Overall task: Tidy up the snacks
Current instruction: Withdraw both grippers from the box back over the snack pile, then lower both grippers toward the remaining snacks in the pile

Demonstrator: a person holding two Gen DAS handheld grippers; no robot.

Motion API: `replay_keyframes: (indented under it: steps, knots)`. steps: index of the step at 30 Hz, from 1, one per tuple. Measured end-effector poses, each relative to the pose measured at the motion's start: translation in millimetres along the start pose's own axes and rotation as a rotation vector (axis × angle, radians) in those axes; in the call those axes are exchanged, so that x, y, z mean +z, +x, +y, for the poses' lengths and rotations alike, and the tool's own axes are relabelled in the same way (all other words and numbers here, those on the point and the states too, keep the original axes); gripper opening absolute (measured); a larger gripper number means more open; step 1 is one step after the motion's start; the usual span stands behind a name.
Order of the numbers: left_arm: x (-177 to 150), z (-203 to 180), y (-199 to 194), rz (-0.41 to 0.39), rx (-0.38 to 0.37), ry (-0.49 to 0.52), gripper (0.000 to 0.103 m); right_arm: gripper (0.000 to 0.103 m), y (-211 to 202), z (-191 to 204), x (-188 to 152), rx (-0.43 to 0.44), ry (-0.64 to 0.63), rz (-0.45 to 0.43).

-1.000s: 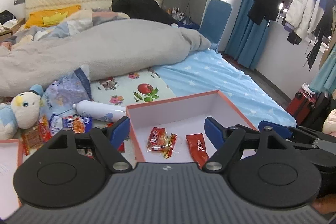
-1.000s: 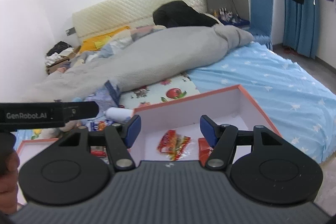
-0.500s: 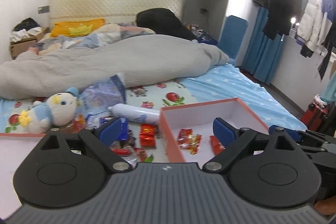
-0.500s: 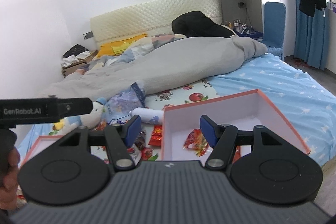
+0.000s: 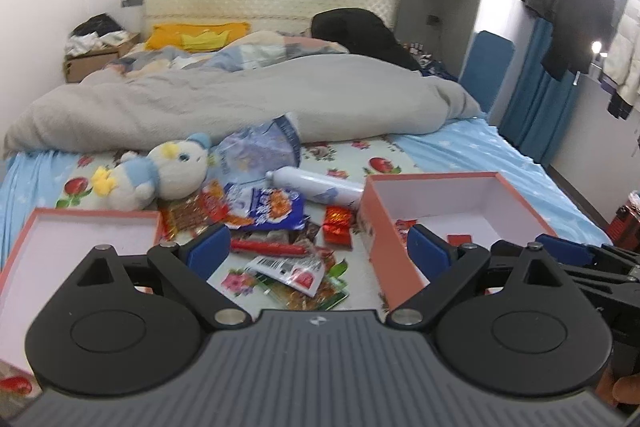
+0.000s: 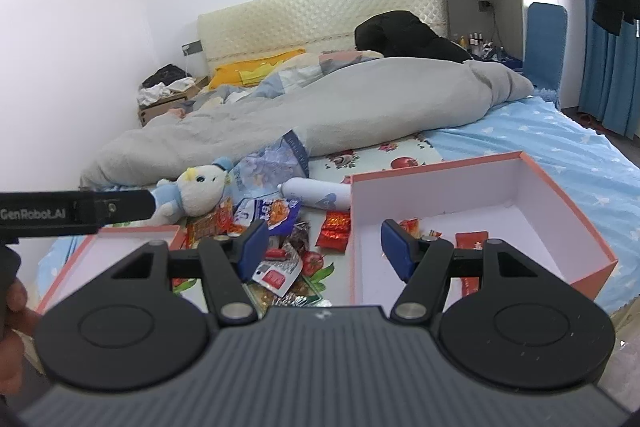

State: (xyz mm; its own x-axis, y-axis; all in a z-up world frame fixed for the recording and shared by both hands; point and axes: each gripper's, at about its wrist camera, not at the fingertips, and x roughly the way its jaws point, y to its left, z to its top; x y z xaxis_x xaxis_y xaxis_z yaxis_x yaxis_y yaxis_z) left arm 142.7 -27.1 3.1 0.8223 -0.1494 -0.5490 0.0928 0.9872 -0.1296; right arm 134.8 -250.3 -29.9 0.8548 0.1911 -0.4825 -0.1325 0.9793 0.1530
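Snacks [image 5: 280, 259] lay in a loose heap on the bed sheet, just ahead of the left claw [image 5: 318, 247], whose jaws stood wide apart with nothing between the pads. The right claw [image 6: 320, 245] was also released and empty, hanging above the near edge of the same heap. Right of both claws sat an orange box [image 5: 384, 227] with a white inside, and a few red packets [image 6: 472, 239] lay on its floor. A second orange box [image 5: 92, 215] sat left of the left claw. Past the heap, a blue and white snack bag [image 5: 272, 211] lay flat, with a white bottle [image 5: 316, 185] on its side just beyond it, touching the right-hand box. A stuffed toy [image 5: 168, 175] rested further left, beside a crumpled blue bag [image 5: 260, 151]. Beyond all that, a grey duvet [image 5: 240, 103] stretched across the bed.
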Motion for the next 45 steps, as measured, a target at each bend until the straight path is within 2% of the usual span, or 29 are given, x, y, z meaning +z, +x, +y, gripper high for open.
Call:
replay_keyframes:
  steps: [3,8,12,24,35,45]
  knots:
    - [-10.4,7.4,-2.6,-0.001,0.018,-0.022,0.097,0.065,-0.4,6.2,-8.1,0.007,-0.013,0.005]
    - [-30.3,23.8,-9.2,0.001,0.002,-0.068,0.097,0.065,-2.2,17.5,-28.6,0.011,-0.001,0.031]
    - [-43.8,40.0,-19.4,-0.003,0.028,-0.097,0.097,0.065,-3.5,26.5,-43.9,0.012,-0.003,0.056]
    - [-82.9,59.7,-31.0,0.016,0.027,-0.127,0.097,0.065,-8.3,46.2,-77.7,0.072,-0.037,0.086]
    - [-105.7,72.1,-3.5,0.078,0.008,-0.16,0.097,0.065,1.4,46.8,-94.7,0.09,-0.033,0.112]
    - [-103.8,88.6,36.1,0.107,-0.005,-0.214,0.097,0.065,27.2,41.7,-101.3,0.1,-0.042,0.14]
